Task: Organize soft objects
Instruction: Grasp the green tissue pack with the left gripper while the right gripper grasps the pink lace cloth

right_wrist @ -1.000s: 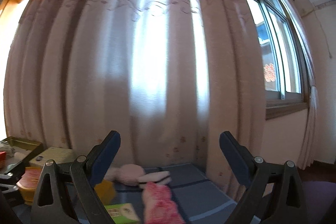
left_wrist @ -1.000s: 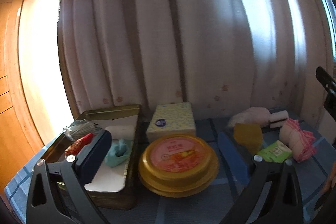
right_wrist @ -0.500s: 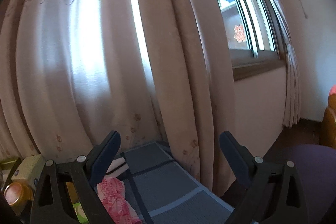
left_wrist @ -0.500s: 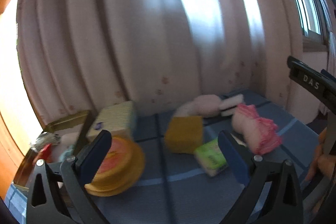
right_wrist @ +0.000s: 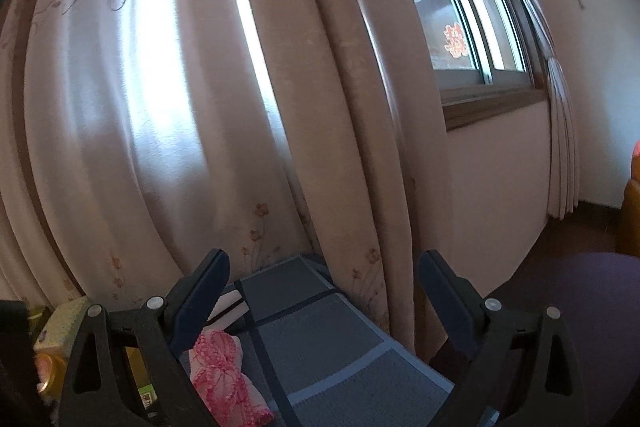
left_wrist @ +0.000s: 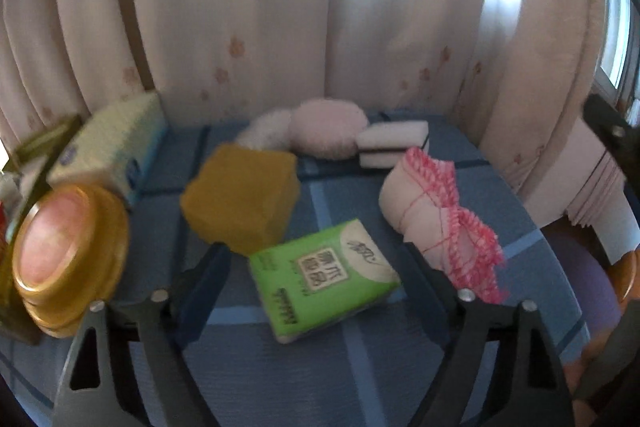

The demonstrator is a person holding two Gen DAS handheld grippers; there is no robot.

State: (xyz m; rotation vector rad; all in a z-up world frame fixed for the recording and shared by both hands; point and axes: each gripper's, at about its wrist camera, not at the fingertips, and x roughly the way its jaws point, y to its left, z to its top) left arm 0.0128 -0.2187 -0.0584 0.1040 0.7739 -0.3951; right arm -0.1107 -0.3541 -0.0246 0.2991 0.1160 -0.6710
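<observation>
Blue checked tablecloth (left_wrist: 360, 359) against pale curtains (left_wrist: 280, 27), window (right_wrist: 460, 7) in the upper right of the right wrist view. Soft things strewn mid-frame in the left wrist view: green tissue pack (left_wrist: 324, 277) at centre, lying tilted on the cloth, directly between the fingers of the left gripper (left_wrist: 316, 269). Just above and left of it, touching at a corner, yellow sponge (left_wrist: 240, 197). To the right, white cloth bundle with pink stitched edge (left_wrist: 432, 211), near but apart. Further up the frame, pink puff (left_wrist: 328, 129) beside a fluffy white pad (left_wrist: 266, 129), then black-and-white sponges (left_wrist: 394, 143) stacked in a pair. At left, patterned tissue box (left_wrist: 108, 147), round gold tin (left_wrist: 66, 259) and the edge of an open metal box (left_wrist: 36, 143) (blurred, contents unreadable).

Progress, judging by the layout: early. Nothing gathered or stacked visibly; six or so soft items loose on the cloth, nearly all of the sorting left. Step in hand apparently a pick of the green pack.

Left gripper angled downward over the table, jaws closing with the pack between them but pads not yet pressing on it, so nothing grasped. Right gripper (right_wrist: 324, 301) nearly level, aimed at the curtain and the far table edge, jaws spread wide and bare; pink-edged bundle visible low at lower left beside its left finger, not between the pads. Idle, by the look of it.
</observation>
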